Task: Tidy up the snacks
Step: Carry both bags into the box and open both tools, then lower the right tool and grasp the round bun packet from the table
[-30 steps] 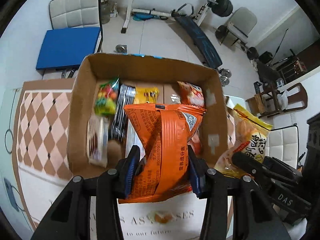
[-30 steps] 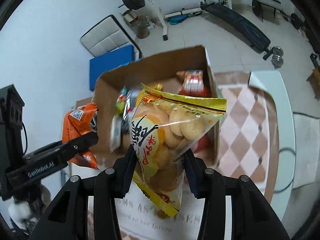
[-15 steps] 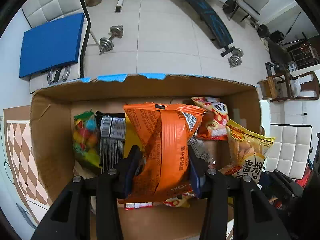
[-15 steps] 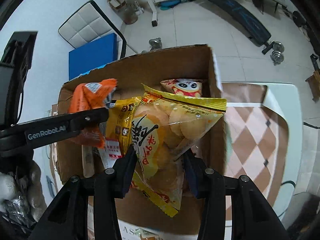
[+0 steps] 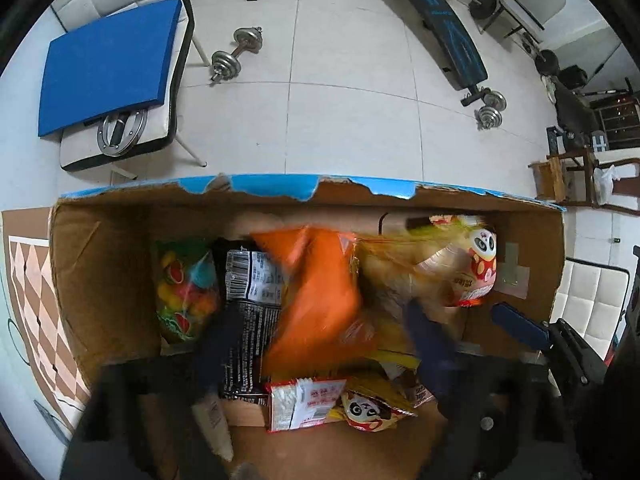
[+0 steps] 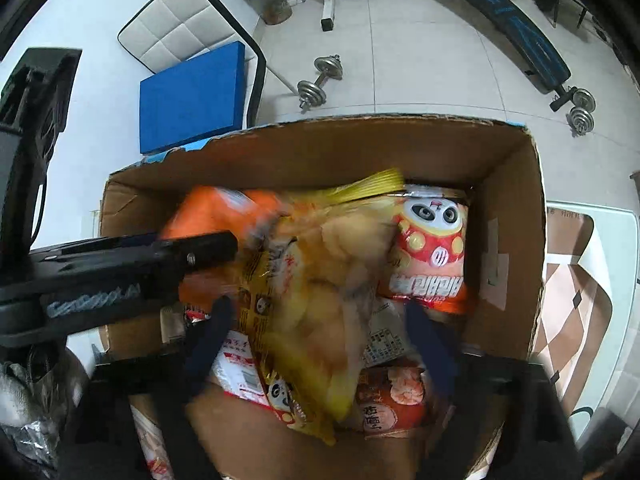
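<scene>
Both grippers are over the open cardboard box of snacks. My left gripper is open, its jaws spread wide; the orange snack bag is blurred between them, loose inside the box. My right gripper is open too; the yellow cookie bag is blurred between its spread jaws, over the other packets. The left gripper's finger shows from the side in the right wrist view, beside the orange bag. The box holds several other packets.
In the box lie a fruit-candy bag, a black packet and a red panda packet. A checkered tablecloth lies under the box. On the floor behind are a chair with a blue cushion, a dumbbell and a weight bench.
Both grippers have moved forward and down over the box and opened. The orange bag and the yellow cookie bag have left the jaws and are dropping in.
</scene>
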